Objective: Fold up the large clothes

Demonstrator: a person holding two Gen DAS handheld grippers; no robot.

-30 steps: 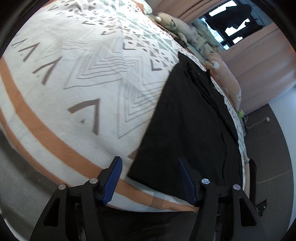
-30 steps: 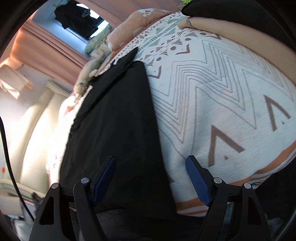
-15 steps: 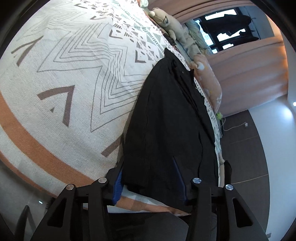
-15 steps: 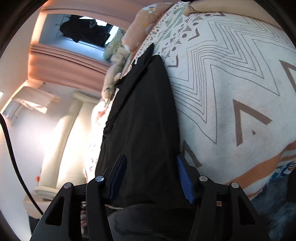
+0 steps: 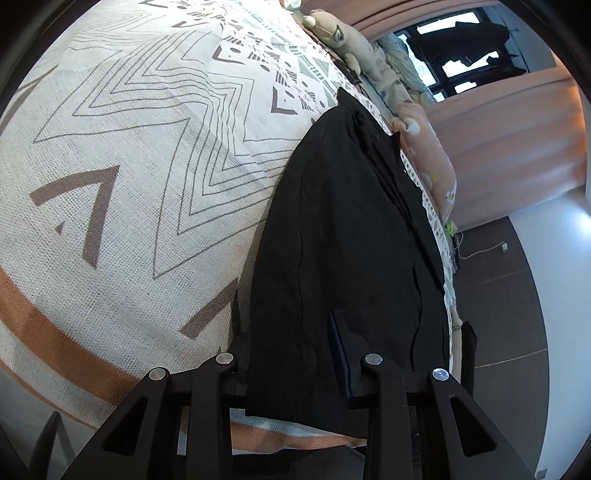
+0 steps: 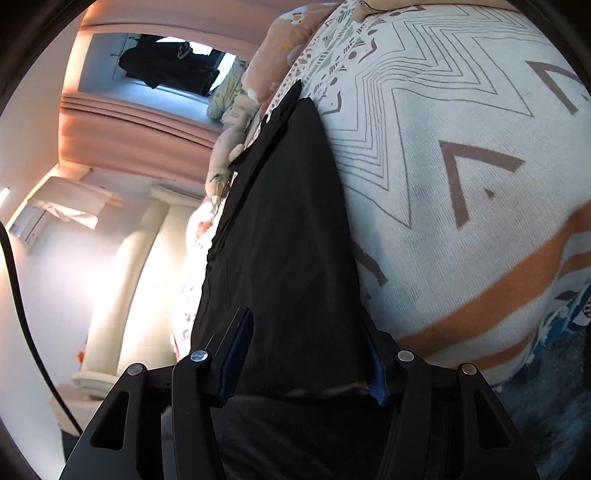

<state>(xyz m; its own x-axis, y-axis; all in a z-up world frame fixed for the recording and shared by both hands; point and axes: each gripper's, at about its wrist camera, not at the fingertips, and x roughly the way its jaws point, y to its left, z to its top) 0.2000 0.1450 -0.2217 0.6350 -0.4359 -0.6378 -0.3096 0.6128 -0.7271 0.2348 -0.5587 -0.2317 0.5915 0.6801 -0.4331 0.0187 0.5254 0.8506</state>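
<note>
- Left wrist view: a long black garment lies flat on a bed with a white blanket.
- The blanket has grey zigzag lines, brown arrow shapes and an orange stripe near its edge.
- The garment runs from the near edge of the bed up toward the pillows.
- It sits near the right side of the bed in this view.
- The left claw is at the near end of the garment.
- Its jaws are closing, and the cloth edge is between them.
- The left finger is partly hidden behind the cloth, and I cannot tell if the pads press it yet.
- A soft toy and a peach pillow lie at the far end of the bed.
- Pink curtains hang beside a dark window.
- Right wrist view: the same garment lies along the left side of the blanket here.
- The right claw is at the near end of the garment too.
- Its jaws are half spread, with the cloth between the two blue pads.
- The cloth fills the gap from pad to pad, so the claw looks to be pinching it.
- A cream headboard stands at the left, in bright light.
- A black cable hangs down the left side of this view.
</note>
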